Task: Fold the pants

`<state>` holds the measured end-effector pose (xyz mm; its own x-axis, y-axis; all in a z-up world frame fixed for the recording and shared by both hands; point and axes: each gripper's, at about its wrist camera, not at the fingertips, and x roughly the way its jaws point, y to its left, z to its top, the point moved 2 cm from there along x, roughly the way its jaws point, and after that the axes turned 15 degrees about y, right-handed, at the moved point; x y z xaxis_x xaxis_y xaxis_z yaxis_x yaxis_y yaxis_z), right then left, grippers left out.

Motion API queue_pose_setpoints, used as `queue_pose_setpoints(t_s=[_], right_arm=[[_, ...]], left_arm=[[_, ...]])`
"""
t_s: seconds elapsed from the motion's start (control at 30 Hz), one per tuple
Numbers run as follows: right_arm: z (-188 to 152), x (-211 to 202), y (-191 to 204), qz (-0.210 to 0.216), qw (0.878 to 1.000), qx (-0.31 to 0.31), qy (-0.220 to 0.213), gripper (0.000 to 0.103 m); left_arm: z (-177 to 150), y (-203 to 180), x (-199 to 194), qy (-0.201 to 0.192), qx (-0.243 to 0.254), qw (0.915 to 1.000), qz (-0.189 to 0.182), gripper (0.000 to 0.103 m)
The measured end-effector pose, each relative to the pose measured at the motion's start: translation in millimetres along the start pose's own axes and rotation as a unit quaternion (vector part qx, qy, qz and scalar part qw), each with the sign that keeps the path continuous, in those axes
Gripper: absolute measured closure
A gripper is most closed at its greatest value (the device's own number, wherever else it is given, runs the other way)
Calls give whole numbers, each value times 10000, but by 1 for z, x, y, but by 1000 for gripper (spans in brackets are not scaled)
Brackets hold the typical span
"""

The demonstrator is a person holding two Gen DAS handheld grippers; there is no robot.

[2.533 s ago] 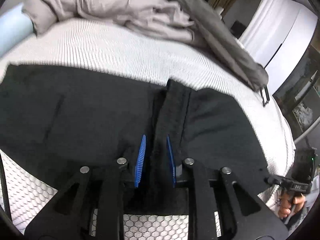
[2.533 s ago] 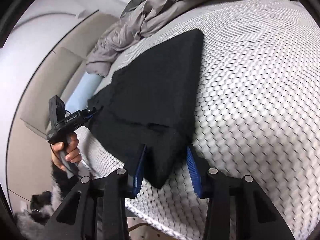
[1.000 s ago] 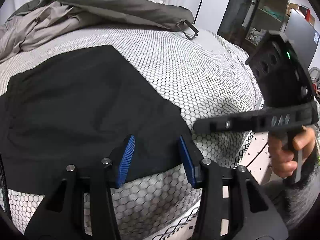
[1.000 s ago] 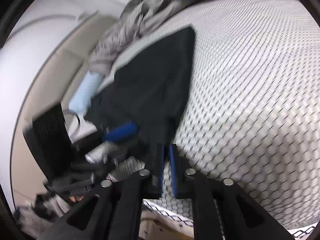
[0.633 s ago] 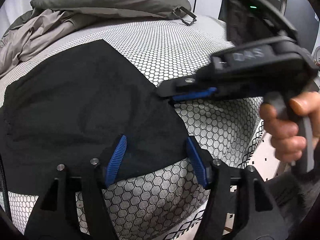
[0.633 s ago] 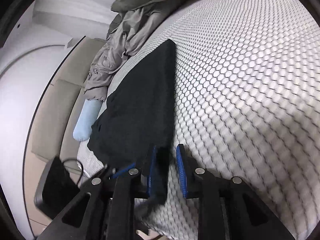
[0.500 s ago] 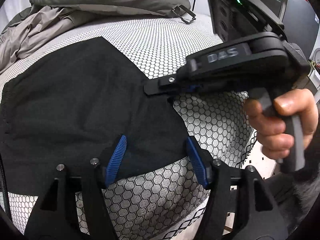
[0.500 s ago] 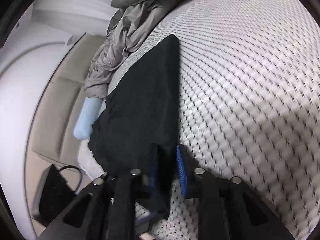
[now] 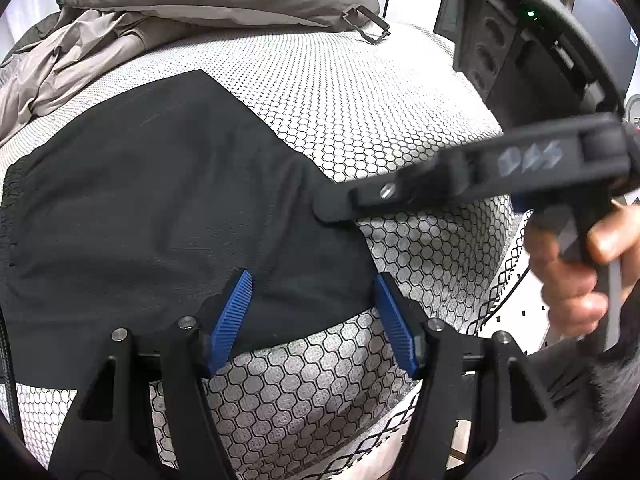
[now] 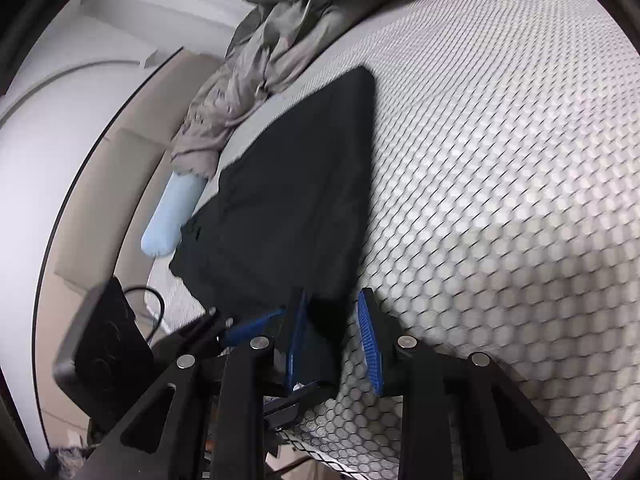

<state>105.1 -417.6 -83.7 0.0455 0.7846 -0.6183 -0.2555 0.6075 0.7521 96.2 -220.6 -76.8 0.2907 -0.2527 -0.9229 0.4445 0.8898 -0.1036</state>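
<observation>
Black pants (image 9: pixel 160 200) lie folded flat on the bed, also seen in the right wrist view as a dark wedge, the pants (image 10: pixel 296 184). My left gripper (image 9: pixel 312 280) stands open at their near edge, blue pads on either side of the hem without pressing it. My right gripper (image 9: pixel 336 208) reaches in from the right, its tip at the pants' right corner. In its own view the right gripper (image 10: pixel 331 294) has that corner between its jaws, which are opening; a gap shows beside the right pad. The left gripper's blue finger (image 10: pixel 248 326) lies just to the left.
The mattress has a white honeycomb mesh cover (image 9: pixel 380 100) that drops off at the near edge. Crumpled grey clothes (image 9: pixel 120 40) with a metal buckle (image 9: pixel 366 24) lie at the far side. A light blue bolster (image 10: pixel 172 216) lies beside the pants. A hand (image 9: pixel 572 272) holds the right gripper.
The right gripper swung in over the bed to the pants' right corner, pinched it, and its jaws have now parted. The left jaws widened.
</observation>
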Motion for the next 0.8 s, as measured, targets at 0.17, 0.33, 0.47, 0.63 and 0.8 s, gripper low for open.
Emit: queue_pose_setpoints(t_s=[0.17, 0.33, 0.47, 0.63, 0.8], right_arm=[[-3, 5, 2, -411, 9989, -176, 118, 99], [-24, -12, -9, -456, 9988, -58, 151, 99], [-34, -26, -5, -161, 9998, -122, 22, 88], [-37, -15, 9, 63, 9995, -274, 123, 65], [-33, 4, 10, -8, 9996, -244, 142, 100]], left_arm=[[0, 0, 0, 0, 51, 10000, -12, 43], [-3, -1, -6, -13, 110, 9999, -37, 42], [-9, 7, -28, -103, 206, 9993, -279, 42], [-8, 48, -49, -487, -307, 9982, -147, 33], [-7, 76, -40, -348, -734, 9967, -74, 33]])
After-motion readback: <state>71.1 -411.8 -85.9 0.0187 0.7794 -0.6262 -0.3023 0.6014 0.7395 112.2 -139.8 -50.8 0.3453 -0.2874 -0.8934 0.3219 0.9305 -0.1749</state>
